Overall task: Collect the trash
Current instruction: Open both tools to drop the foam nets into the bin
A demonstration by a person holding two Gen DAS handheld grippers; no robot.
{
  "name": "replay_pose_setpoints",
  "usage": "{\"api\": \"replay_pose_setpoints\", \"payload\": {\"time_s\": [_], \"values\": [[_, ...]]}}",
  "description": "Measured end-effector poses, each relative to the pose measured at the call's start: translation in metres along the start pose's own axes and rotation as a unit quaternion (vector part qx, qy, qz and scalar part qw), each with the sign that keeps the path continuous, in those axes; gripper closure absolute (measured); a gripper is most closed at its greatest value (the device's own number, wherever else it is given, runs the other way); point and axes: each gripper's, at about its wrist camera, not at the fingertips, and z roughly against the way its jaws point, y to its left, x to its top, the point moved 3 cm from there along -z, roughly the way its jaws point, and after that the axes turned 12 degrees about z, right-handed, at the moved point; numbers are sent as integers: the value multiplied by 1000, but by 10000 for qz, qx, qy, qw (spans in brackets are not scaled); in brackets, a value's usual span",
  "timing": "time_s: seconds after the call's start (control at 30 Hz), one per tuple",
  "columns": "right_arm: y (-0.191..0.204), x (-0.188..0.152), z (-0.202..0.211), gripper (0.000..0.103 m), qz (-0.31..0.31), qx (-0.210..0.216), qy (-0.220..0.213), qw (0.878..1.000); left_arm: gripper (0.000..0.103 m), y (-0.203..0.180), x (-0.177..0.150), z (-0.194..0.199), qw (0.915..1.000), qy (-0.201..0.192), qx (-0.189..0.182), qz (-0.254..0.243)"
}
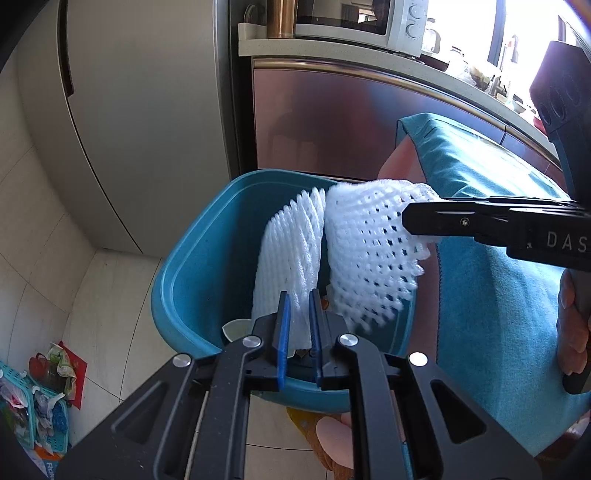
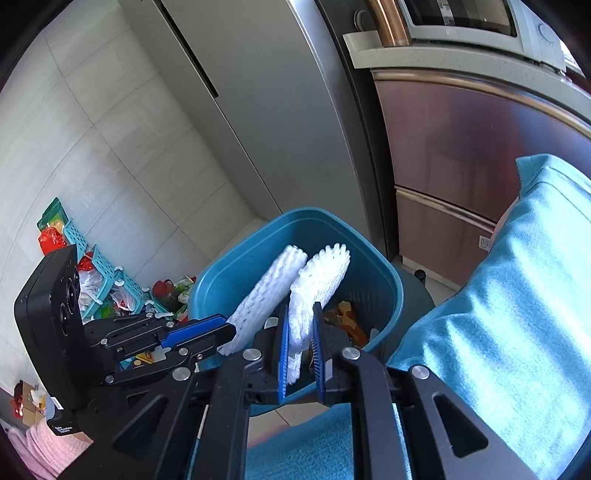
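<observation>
A blue trash bin (image 1: pixel 177 266) (image 2: pixel 207 280) stands on the tiled floor below both grippers. My left gripper (image 1: pixel 299 332) (image 2: pixel 231 334) is shut on a white foam fruit net (image 1: pixel 284 251) (image 2: pixel 266 291), which leans over the bin's mouth. My right gripper (image 2: pixel 301 350) comes in from the right in the left wrist view (image 1: pixel 404 221). It is shut on a second white foam net (image 2: pixel 317 280) (image 1: pixel 369 251), which hangs over the bin beside the first. Orange peel scraps (image 2: pixel 347 317) lie in the bin.
A grey fridge (image 1: pixel 122 122) and a brown cabinet (image 1: pixel 332 118) with a microwave (image 1: pixel 354 18) stand behind the bin. Teal cloth (image 2: pixel 509 314) fills the right side. Teal baskets with wrappers (image 2: pixel 99 280) (image 1: pixel 37 391) sit on the floor at the left. A hand (image 1: pixel 572 325) holds the right gripper.
</observation>
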Motion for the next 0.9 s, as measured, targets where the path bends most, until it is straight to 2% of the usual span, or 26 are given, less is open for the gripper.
{"api": "replay_pose_setpoints", "payload": {"time_s": [0.2,0.27,0.3,0.73,0.9], "values": [[-7,-1,-4,87,-154,16,60,9999,92,1,1,-9,9999,68,-26,113],[-10,-2,-3,77,-234,2,58,9997,92,0,0,-10,9999,63,-37,129],[-12,-4,-3,76,-259,-16,47,9997,92,0,0,-9,9999,52,-29,142],[-17,-18,17,75,-328,-26,-141,9994,90,0,-3,-3,9997,-15,-108,218],[-19,-27,30,74,-383,25,-228,9990,75,0,-3,3,9996,-82,-202,201]]}}
